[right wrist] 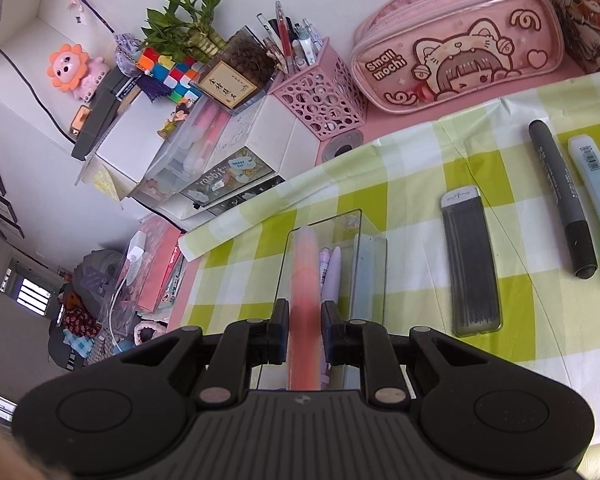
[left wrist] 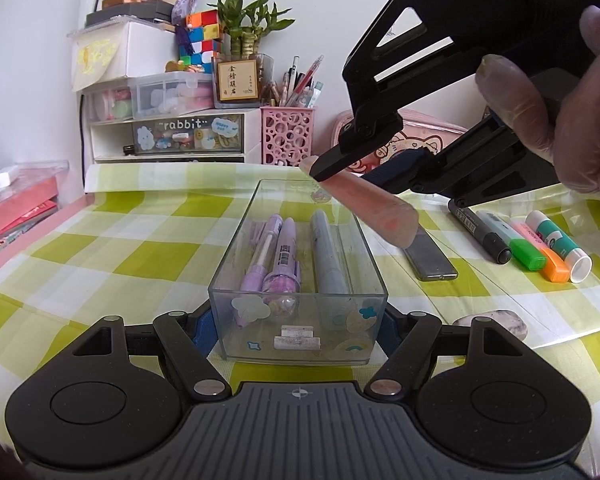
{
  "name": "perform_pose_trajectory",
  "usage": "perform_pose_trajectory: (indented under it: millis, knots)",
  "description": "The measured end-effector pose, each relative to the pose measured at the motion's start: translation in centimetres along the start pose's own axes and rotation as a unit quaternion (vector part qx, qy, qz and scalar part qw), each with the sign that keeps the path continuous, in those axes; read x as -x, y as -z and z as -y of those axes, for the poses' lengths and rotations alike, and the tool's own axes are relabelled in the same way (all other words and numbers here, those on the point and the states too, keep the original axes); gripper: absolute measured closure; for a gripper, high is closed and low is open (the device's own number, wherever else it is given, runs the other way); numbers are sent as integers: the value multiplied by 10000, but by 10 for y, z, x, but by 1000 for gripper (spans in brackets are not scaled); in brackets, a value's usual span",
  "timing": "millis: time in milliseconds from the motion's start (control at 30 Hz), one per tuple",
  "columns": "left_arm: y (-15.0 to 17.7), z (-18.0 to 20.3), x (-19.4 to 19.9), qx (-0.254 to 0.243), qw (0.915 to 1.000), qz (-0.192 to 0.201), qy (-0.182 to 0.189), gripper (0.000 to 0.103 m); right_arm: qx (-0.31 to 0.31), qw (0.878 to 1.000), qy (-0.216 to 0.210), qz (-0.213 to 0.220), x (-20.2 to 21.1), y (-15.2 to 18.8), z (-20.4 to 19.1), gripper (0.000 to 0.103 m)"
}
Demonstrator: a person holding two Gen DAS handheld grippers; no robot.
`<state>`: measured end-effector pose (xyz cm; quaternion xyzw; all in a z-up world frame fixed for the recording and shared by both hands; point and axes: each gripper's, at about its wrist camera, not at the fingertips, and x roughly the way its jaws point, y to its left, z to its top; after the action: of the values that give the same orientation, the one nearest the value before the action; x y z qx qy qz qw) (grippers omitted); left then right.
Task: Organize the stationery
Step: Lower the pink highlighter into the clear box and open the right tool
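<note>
A clear plastic box [left wrist: 298, 280] is clamped at its near end between the jaws of the left gripper [left wrist: 298, 326] and is seen standing on the green-checked tablecloth [left wrist: 120, 248]. Two purple pens [left wrist: 274, 256] and a grey marker [left wrist: 328, 256] are laid lengthwise inside it. A pink-orange pen [left wrist: 374, 210] is gripped by the narrowly closed right gripper [right wrist: 305, 338] and is held tilted above the far right part of the box. To the right, on the cloth, a grey lead case [right wrist: 474, 264], a black marker [right wrist: 562, 200], highlighters [left wrist: 530, 246] and a glue stick [left wrist: 560, 244] are lined up.
</note>
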<state>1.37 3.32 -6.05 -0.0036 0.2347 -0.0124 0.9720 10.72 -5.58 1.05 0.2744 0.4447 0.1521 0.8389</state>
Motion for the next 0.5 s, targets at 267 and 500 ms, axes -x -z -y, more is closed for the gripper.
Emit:
perform_pose_trajectory:
  millis: [267, 500]
  knots:
    - [0, 0, 0, 1, 10000, -1, 0, 30, -167, 9987, 473, -99, -17, -10, -5, 82]
    - [0, 1, 0, 11, 10000, 1, 5, 30, -45, 9974, 720, -78, -24, -9, -10, 82]
